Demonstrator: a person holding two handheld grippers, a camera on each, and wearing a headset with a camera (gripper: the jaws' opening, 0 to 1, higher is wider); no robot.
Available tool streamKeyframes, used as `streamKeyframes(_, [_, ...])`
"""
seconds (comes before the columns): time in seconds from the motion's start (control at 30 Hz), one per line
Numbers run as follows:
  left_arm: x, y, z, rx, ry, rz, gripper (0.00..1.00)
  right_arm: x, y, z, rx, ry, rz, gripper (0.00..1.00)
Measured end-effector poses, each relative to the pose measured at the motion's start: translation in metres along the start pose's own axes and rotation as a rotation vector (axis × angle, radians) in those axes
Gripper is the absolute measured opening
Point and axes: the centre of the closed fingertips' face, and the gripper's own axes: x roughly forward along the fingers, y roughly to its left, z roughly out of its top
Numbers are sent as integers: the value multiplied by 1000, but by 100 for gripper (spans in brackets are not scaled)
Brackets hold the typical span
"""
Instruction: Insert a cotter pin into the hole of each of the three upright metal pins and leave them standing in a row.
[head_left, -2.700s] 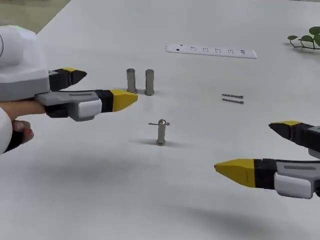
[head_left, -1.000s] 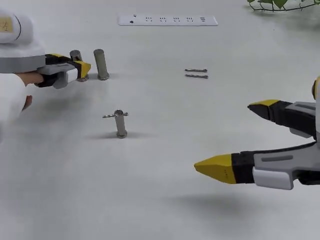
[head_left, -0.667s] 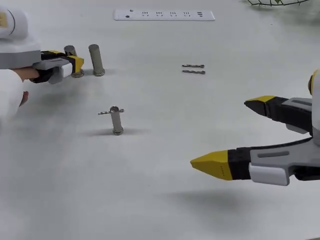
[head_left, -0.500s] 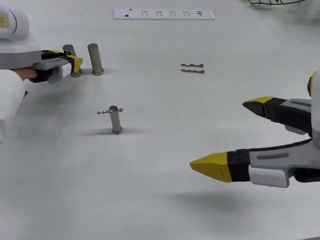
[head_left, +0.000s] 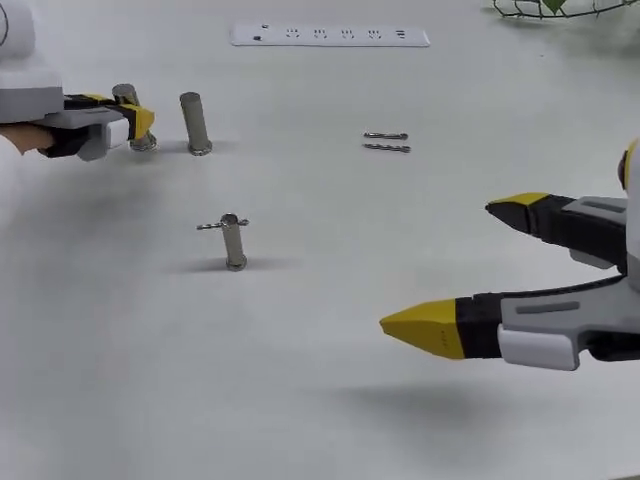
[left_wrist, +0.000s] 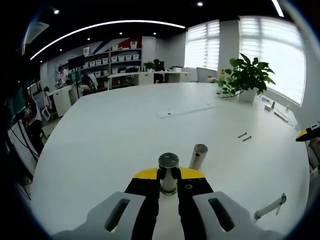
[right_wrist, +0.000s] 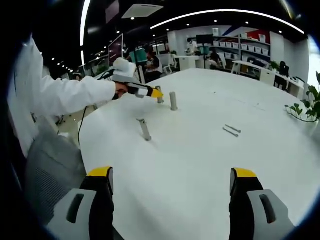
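Here, one metal pin (head_left: 233, 243) stands upright on the white workbench (head_left: 330, 400) with a cotter pin (head_left: 222, 225) set crosswise through the hole near its head. It stands alone, nearer the person than the other two. Farther back and to the left, a second metal pin (head_left: 194, 123) stands free with nothing through it. Just beside it, a third metal pin (head_left: 128, 113) stands upright between the yellow-tipped jaws of the left gripper (head_left: 135, 115), which are closed on its shaft below the head. Whether its base rests on the bench or is just off it cannot be told. Two loose cotter pins (head_left: 386, 141) lie side by side and parallel on the bench, well to the right of the back pair and apart from everything else. The right gripper (head_left: 438, 266) hovers over the near right of the bench with its jaws spread wide and nothing between them, well apart from all three pins. A white power strip (head_left: 330, 36) lies flat across the far side of the bench, and green plant leaves (head_left: 560, 8) reach in at the far right corner. In the right gripper view, a white sleeve (right_wrist: 70, 95) stretches out to the left gripper at the back pins.
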Motion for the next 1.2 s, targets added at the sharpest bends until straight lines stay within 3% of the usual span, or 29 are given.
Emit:
streamKeyframes(0.17, [-22,-12,18,-46,-38,-29,9,-2,0,5,-5,-12,-3,95])
streamKeyframes(0.3, [-40,-25,29,-23,-54,-50,9,-4,-1,7,-10,-21,-6,95])
streamKeyframes(0.33, [-45,-29,32,-45,-65,-60,9,-4,-1,8,-11,-21,-6,95])
streamKeyframes(0.73, [-75,-83,62,13,-128,-169,9,-17,2,15,-13,-46,-23,94])
streamKeyframes(0.93, [-82,-118,65,53,-134,-248,9,-25,1,13,-8,-52,-37,94])
streamKeyframes(1.07, [-88,-149,57,80,-120,-303,9,-29,2,9,3,-49,-43,94])
streamKeyframes(1.2, [-87,-172,47,81,-106,-346,9,-33,3,8,9,-52,-52,94])
